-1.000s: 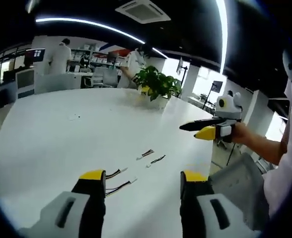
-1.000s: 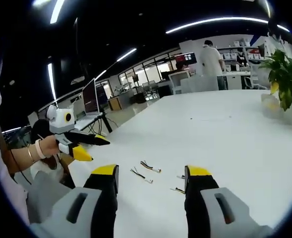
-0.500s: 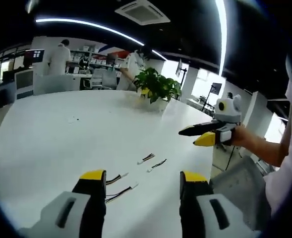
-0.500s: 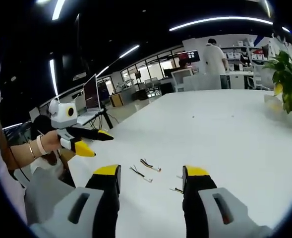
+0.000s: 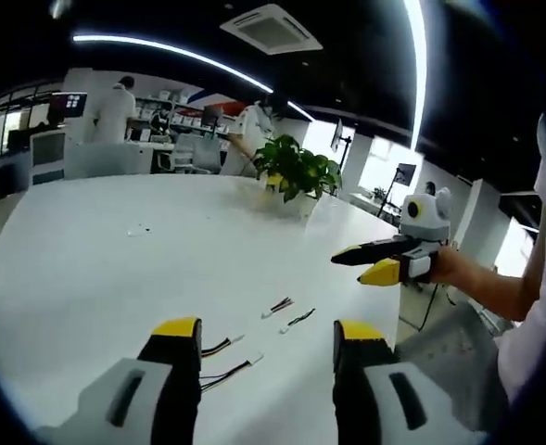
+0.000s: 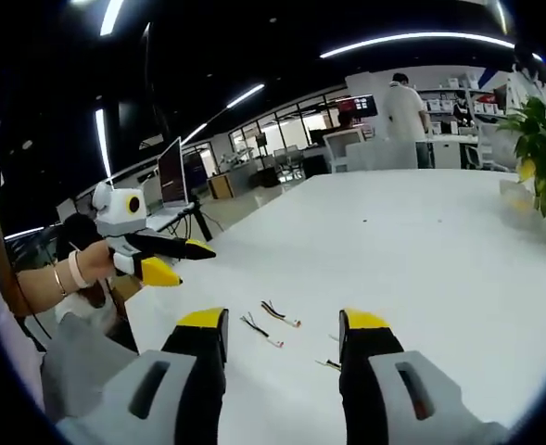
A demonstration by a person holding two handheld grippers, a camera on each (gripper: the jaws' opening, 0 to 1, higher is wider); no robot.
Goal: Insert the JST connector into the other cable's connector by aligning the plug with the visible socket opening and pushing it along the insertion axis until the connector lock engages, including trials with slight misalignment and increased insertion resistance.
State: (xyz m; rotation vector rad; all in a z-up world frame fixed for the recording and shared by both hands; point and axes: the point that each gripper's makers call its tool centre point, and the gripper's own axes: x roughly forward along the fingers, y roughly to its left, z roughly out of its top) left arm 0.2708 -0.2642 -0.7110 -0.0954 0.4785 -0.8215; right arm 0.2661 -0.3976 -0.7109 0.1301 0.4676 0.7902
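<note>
Several short JST cables lie loose on the white table (image 5: 87, 269). In the left gripper view one pair of cables (image 5: 224, 357) lies just past my left jaw and another pair (image 5: 287, 312) lies farther out. My left gripper (image 5: 265, 329) hovers above the table, open and holding nothing. In the right gripper view two cables (image 6: 271, 320) lie between my jaws and another cable (image 6: 329, 352) lies by the right jaw. My right gripper (image 6: 284, 320) is open and holds nothing. Each gripper appears in the other's view, held in a hand: right gripper (image 5: 376, 260), left gripper (image 6: 166, 260).
A potted plant (image 5: 296, 169) (image 6: 543, 148) stands at the table's far side. People stand at desks in the background (image 5: 115, 107) (image 6: 404, 109). A screen on a stand (image 6: 171, 181) is beyond the table's edge. A person's sleeve (image 5: 532, 324) fills the right side.
Both views have shifted slightly with the hands. The cables lie where they were, and both grippers stay open above the table.
</note>
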